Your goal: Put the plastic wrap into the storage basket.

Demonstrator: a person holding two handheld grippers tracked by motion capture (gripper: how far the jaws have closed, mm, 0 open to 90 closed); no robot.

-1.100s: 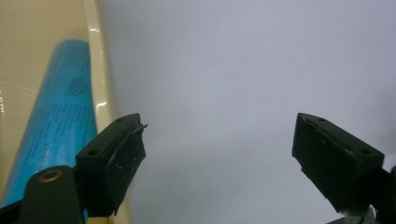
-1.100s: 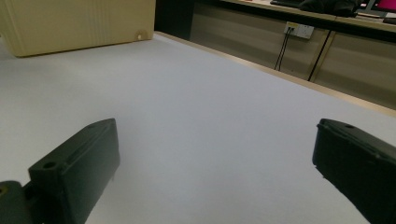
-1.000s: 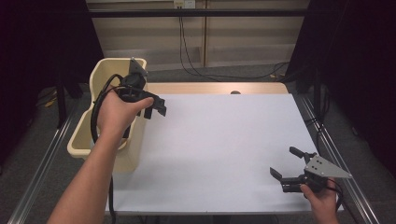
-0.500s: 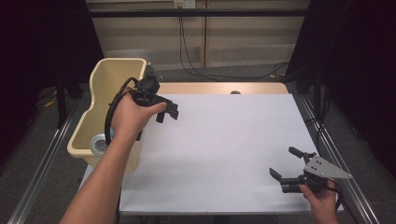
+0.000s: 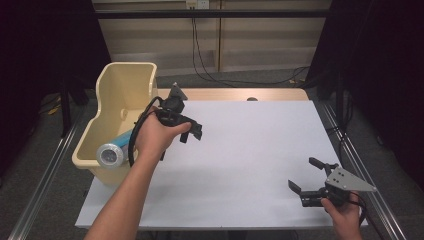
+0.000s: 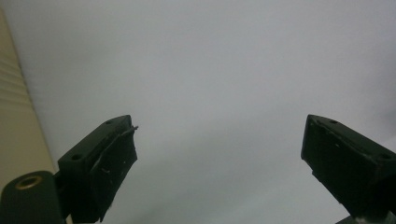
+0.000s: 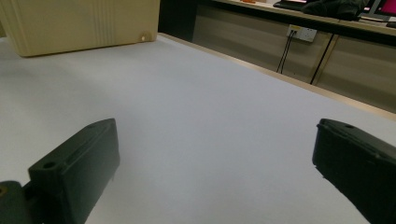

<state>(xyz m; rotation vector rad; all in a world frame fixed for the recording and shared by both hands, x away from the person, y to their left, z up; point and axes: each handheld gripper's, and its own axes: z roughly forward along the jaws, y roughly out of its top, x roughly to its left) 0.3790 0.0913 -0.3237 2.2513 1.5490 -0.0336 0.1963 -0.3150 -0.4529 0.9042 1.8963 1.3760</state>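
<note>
Left gripper (image 5: 192,131) over table (image 5: 250,145) just right of bin (image 5: 125,90), jaws wide, empty. Right gripper (image 5: 306,176) near-right, jaws wide, empty.

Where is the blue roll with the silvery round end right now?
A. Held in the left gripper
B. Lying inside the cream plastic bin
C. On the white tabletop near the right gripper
B: the high view shows the blue roll with the silvery round end lying inside the cream plastic bin, while the left gripper is open and empty over the white tabletop.
</note>
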